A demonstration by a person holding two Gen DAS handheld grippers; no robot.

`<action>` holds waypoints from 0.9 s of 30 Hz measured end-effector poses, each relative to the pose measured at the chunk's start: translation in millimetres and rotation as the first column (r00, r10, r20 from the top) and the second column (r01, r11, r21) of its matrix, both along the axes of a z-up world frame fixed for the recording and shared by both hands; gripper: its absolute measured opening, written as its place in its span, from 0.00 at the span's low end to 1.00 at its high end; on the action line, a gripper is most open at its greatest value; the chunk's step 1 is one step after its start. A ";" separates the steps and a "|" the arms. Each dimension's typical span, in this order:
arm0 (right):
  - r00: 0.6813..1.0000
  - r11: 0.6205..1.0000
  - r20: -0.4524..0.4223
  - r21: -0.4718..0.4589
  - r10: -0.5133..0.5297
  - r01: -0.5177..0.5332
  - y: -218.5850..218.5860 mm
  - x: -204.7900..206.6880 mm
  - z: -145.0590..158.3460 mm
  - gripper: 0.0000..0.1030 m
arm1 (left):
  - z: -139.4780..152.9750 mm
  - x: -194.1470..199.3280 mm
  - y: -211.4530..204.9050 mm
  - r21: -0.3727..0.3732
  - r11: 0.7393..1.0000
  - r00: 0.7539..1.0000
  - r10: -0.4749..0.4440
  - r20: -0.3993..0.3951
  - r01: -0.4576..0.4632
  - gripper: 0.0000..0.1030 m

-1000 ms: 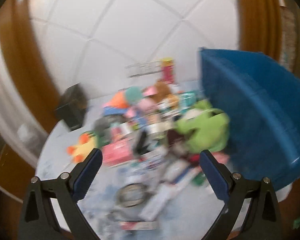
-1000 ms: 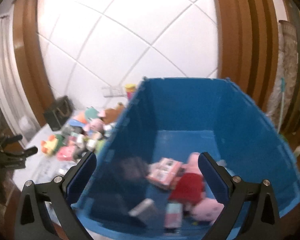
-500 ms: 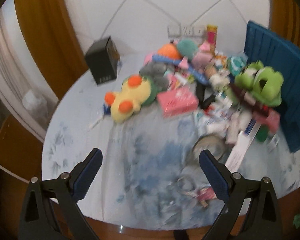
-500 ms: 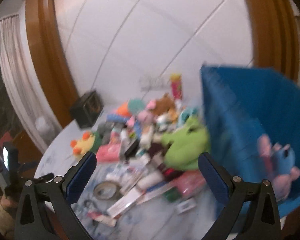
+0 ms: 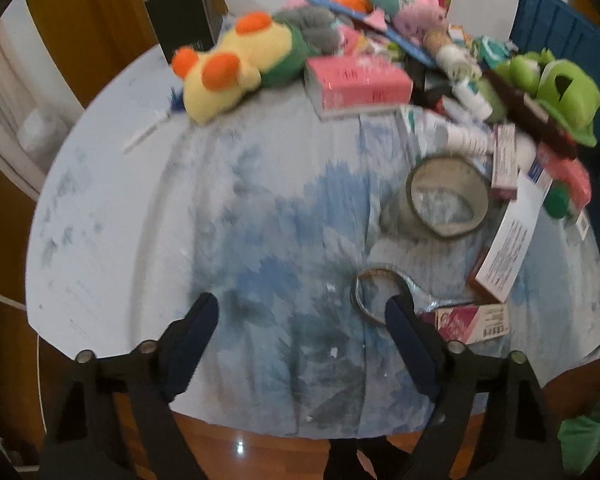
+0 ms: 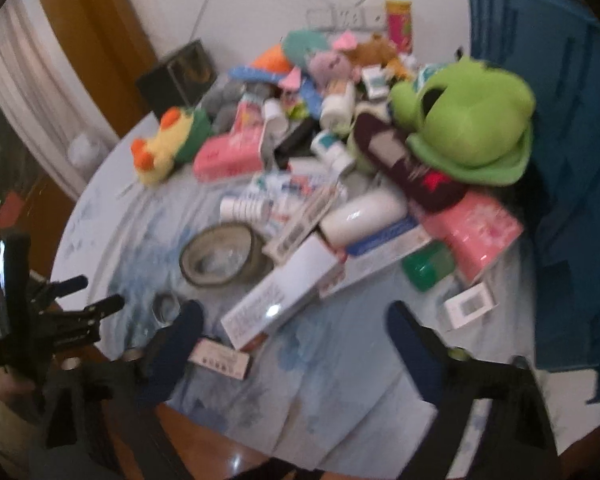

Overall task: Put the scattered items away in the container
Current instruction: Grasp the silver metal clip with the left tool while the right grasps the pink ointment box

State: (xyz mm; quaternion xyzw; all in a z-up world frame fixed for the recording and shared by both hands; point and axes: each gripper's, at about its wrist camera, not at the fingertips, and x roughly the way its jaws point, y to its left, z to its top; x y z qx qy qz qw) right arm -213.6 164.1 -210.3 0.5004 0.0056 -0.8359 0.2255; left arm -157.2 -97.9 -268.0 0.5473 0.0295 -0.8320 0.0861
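L wrist view: left gripper empty, jaws closing w/ only bare tablecloth between them. Nearest clutter is off its right fingertip: thin metal ring touching that tip, small pink box just beside it, tape roll further up-right. Blue container at far right edge.

R wrist view: right gripper also empty, jaws closing. Long white box lies just ahead, nearer the left fingertip, long axis running diagonally up-right, so likely needs a wrist roll to span its narrow side. Right gripper looks nearer to it. Container on the right, beside the pile.
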 end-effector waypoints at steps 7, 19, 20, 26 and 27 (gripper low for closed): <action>0.997 0.999 0.062 0.009 0.040 -0.041 -8.8 3.0 -33.0 0.77 | -32.0 -14.1 9.8 0.021 0.999 0.998 -0.025 0.051 0.024 0.64; 0.989 0.999 0.141 0.020 -0.047 0.045 -50.1 20.7 -70.2 0.60 | -18.7 -63.2 -54.5 -0.161 0.982 0.995 -0.099 0.008 0.099 0.28; 0.988 0.998 0.143 0.020 -0.063 0.061 -54.7 22.6 -71.8 0.60 | -11.8 -70.2 -64.7 -0.184 0.978 0.995 -0.103 -0.007 0.100 0.28; 0.979 0.991 0.150 0.018 -0.135 0.134 -79.1 35.5 -74.7 0.60 | 13.3 -78.6 -98.0 -0.125 0.984 0.990 -0.134 -0.039 0.128 0.47; 0.978 0.989 0.150 0.019 -0.146 0.145 -80.9 38.6 -74.2 0.60 | 13.1 -72.8 -95.9 -0.106 0.983 0.987 -0.155 -0.043 0.149 0.60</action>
